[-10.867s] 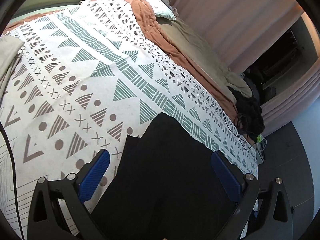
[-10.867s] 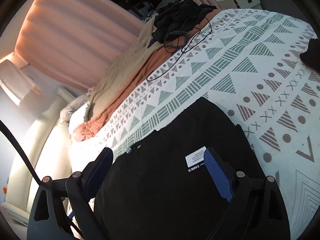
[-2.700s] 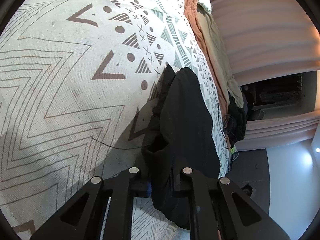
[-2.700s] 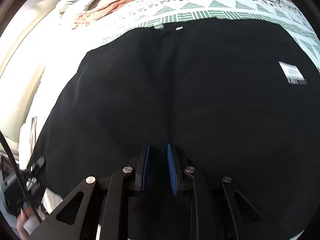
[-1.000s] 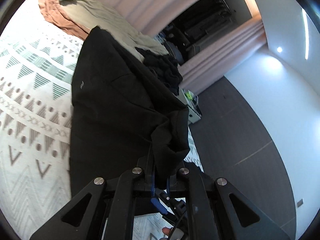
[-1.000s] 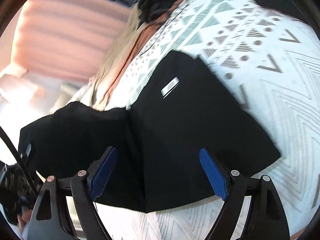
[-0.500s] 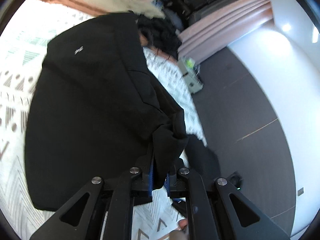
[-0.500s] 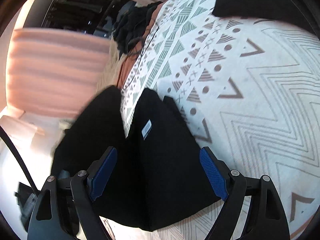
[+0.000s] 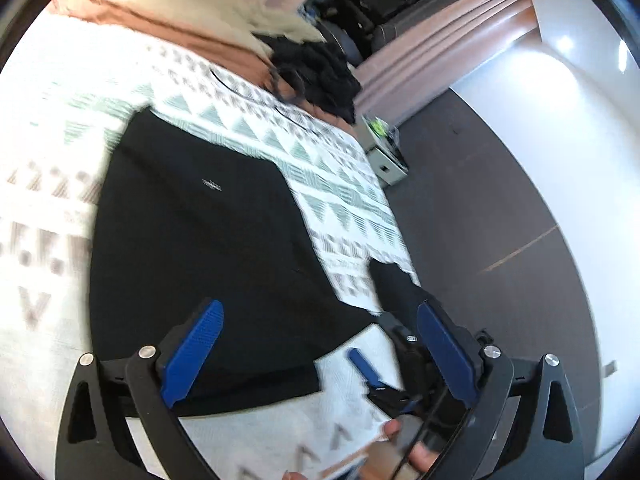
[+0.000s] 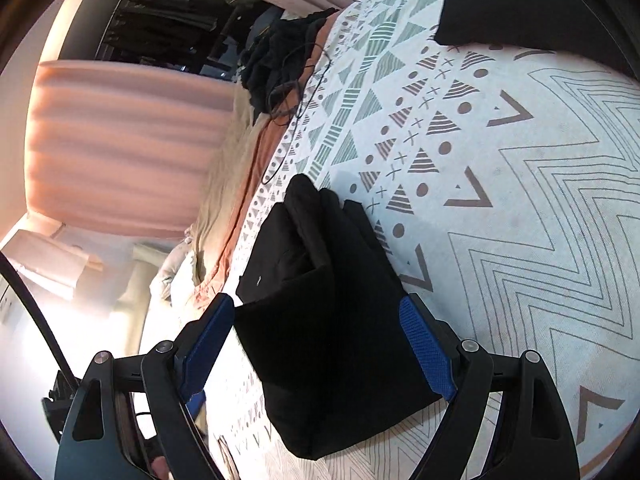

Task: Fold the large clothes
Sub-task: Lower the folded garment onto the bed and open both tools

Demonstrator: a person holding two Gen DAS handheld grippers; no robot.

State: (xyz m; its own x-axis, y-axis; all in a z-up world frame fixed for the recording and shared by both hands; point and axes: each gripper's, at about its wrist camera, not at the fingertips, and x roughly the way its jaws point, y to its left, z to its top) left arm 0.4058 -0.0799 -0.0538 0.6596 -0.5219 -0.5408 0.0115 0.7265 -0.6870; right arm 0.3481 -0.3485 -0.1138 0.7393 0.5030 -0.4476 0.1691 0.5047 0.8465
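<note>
A: Item one, garment point(image 9: 200, 232)?
B: Black, lying folded on the bed point(image 9: 352, 208), flat so the layers are stacking squarely.

A: Left gripper point(image 9: 316, 356)?
B: Jaws are opening wide, nothing between the pads; it is hovering over the garment's near edge, likely letting the fold settle.

A: Right gripper point(image 10: 320, 356)?
B: Jaws are standing wide, gripping nothing, framing the garment's end.

A: Extras?
B: Dark clothes pile point(image 9: 320, 76) is waiting by the far edge.

A plain black garment point(image 9: 200, 240) lies on a white bedspread point(image 10: 540, 200) patterned with green and brown triangles, dots and chevrons.
</note>
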